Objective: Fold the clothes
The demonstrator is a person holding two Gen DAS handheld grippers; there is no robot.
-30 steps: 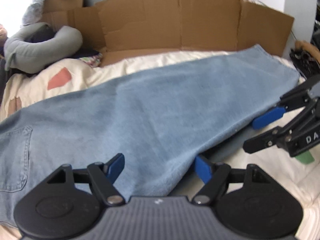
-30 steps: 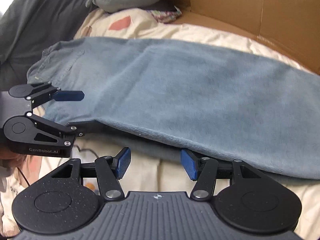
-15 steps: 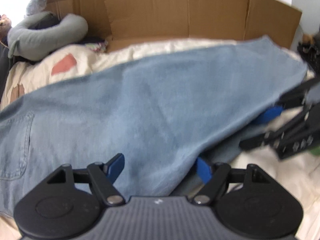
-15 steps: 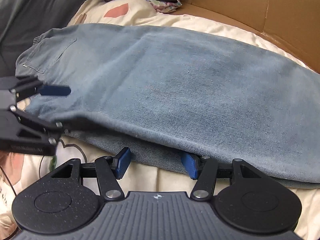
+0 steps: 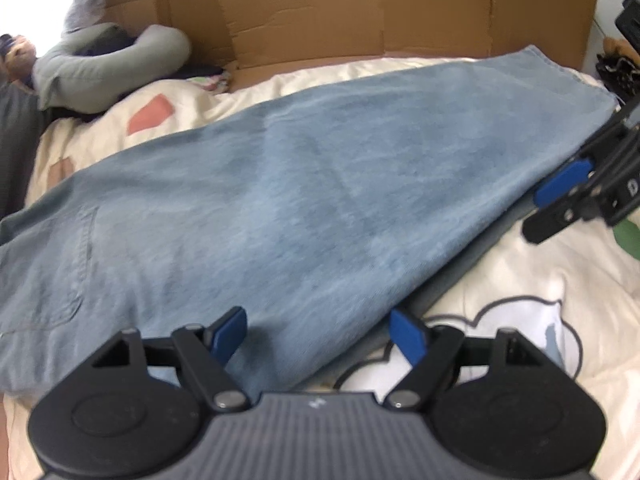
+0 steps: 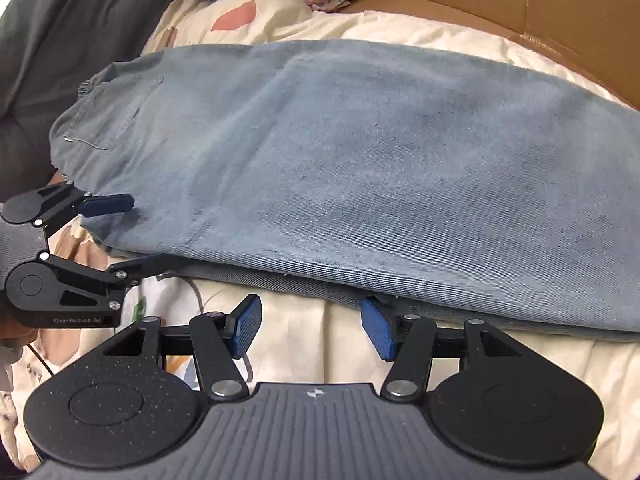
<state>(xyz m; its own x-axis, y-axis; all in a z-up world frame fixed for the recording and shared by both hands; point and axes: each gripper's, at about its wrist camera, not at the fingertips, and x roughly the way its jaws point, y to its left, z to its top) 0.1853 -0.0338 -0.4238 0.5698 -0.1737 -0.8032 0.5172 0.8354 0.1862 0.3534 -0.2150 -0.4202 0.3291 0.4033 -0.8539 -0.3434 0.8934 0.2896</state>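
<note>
Light blue jeans [image 5: 304, 200] lie folded lengthwise across a cream bedspread [image 5: 520, 320], with the waist and back pocket [image 6: 120, 116] at the left end. My left gripper [image 5: 320, 334] is open at the near edge close to the waist, and denim lies between its spread fingers. In the right wrist view the left gripper [image 6: 120, 236] has one pad above the cloth and one finger below the edge, neither pressing. My right gripper [image 6: 312, 326] is open low over the bedspread, its right pad at the lower layer's edge [image 6: 400, 300]. In the left wrist view the right gripper [image 5: 556, 204] straddles the leg end's edge.
Flattened cardboard [image 5: 360, 16] stands along the back of the bed. A grey neck pillow [image 5: 112, 68] lies at the back left, and dark grey fabric [image 6: 60, 32] is off the left side. A hand [image 6: 12, 332] holds the left gripper. Dark clutter [image 5: 616, 68] sits at the far right.
My left gripper has shifted a little toward the waist end and dipped lower over the near edge. The right gripper has tilted slightly but stays at the same spot. Both stay open.
</note>
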